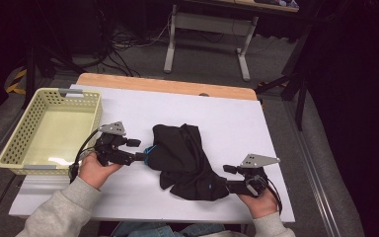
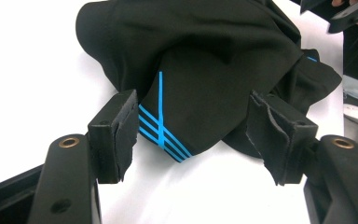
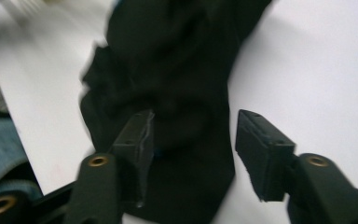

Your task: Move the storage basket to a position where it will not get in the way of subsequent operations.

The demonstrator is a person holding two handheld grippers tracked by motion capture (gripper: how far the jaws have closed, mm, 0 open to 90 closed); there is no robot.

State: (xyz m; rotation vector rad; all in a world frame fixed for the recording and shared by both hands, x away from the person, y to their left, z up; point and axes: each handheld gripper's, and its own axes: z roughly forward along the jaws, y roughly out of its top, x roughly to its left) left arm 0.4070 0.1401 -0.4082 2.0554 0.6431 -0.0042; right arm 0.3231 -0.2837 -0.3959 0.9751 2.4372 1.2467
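Observation:
A crumpled black garment [image 1: 182, 158] with thin blue stripes lies on the white table [image 1: 227, 118]. My left gripper [image 1: 139, 150] is at its left end. In the left gripper view the jaws [image 2: 198, 135] stand open around the striped corner [image 2: 163, 135], and the pads are clear of the cloth. My right gripper [image 1: 227, 178] is at the garment's lower right end. In the right gripper view its jaws [image 3: 193, 144] are open with a fold of the black cloth [image 3: 177, 70] lying between them; the right pad is apart from the cloth.
A pale yellow perforated basket [image 1: 15, 143] stands at the table's left edge, close to my left hand. A wooden strip [image 1: 168, 85] runs along the table's far edge. Behind it are desk legs [image 1: 170, 49] and cables on the floor.

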